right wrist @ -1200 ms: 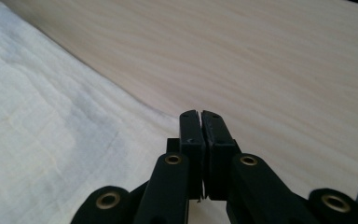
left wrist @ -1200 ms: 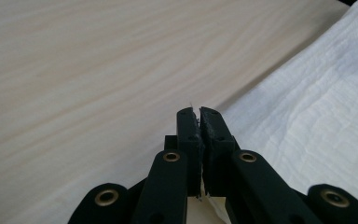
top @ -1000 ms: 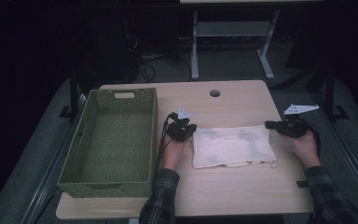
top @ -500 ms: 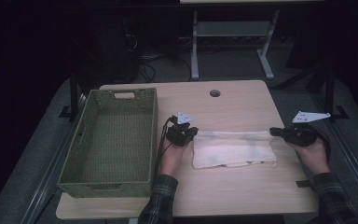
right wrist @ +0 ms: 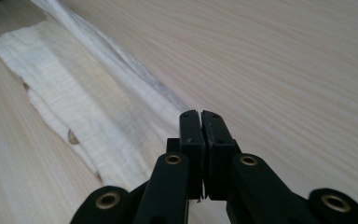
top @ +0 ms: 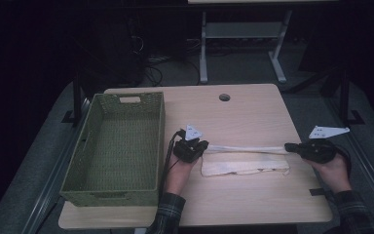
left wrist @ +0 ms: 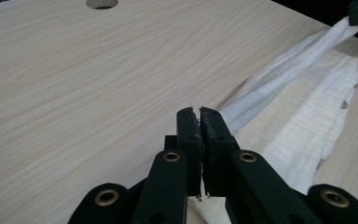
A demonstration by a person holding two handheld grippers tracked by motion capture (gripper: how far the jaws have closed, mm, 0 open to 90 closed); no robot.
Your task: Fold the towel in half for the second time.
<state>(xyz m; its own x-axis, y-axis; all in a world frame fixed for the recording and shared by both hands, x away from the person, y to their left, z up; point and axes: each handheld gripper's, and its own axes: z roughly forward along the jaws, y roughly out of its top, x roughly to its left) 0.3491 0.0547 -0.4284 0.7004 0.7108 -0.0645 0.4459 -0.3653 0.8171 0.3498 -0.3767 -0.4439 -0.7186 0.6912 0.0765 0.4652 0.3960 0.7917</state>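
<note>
A white cloth (top: 246, 167) lies on the wooden table (top: 238, 119), and its far edge is lifted into a taut band between my two grippers. My left gripper (top: 203, 146) is shut on the left end of that edge. My right gripper (top: 288, 146) is shut on the right end, near the table's right side. In the left gripper view the shut jaws (left wrist: 199, 113) pinch the cloth (left wrist: 303, 126), whose edge runs off to the upper right. The right gripper view has the shut jaws (right wrist: 199, 115) on the same cloth (right wrist: 70, 102), with the rest lying flat to the left.
A green woven basket (top: 160, 146) with nothing in it stands on the left half of the table, close to my left hand. A round cable hole (top: 224, 97) sits near the table's far edge. The floor around is dark, with a desk frame (top: 203, 53) behind.
Both grippers have lifted the cloth's far edge and drawn it toward the person. The right gripper moved out to the right, stretching the edge taut. The cloth looks narrower.
</note>
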